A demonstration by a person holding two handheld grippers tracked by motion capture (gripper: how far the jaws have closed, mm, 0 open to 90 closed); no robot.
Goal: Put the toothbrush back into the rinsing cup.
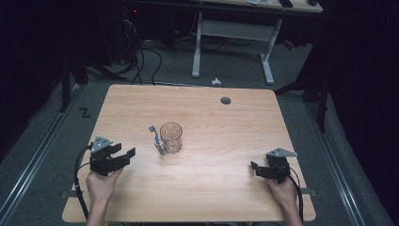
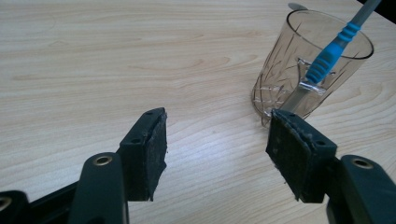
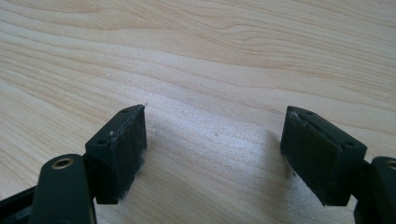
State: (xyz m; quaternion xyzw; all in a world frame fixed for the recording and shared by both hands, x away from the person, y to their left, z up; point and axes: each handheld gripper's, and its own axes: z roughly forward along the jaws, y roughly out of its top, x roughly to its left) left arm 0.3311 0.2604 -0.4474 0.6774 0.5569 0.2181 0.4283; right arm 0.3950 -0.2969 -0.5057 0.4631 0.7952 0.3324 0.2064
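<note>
my left claw (image 1: 123, 155) is wide, empty, near the cup (image 1: 171, 137). toothbrush (image 1: 156, 140) leans on the cup, seemingly outside it. right claw (image 1: 256, 169) wide over bare table (image 1: 211, 188).

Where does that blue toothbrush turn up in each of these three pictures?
High view: the toothbrush leans against the left side of the clear cup, mid-table.
Left gripper view: upper right, its blue grip slants across the front of the cup, above the right-hand jaw.
Right gripper view: not in it; just pale wood between two open jaws.
Shared landmark: the wooden tabletop.
</note>
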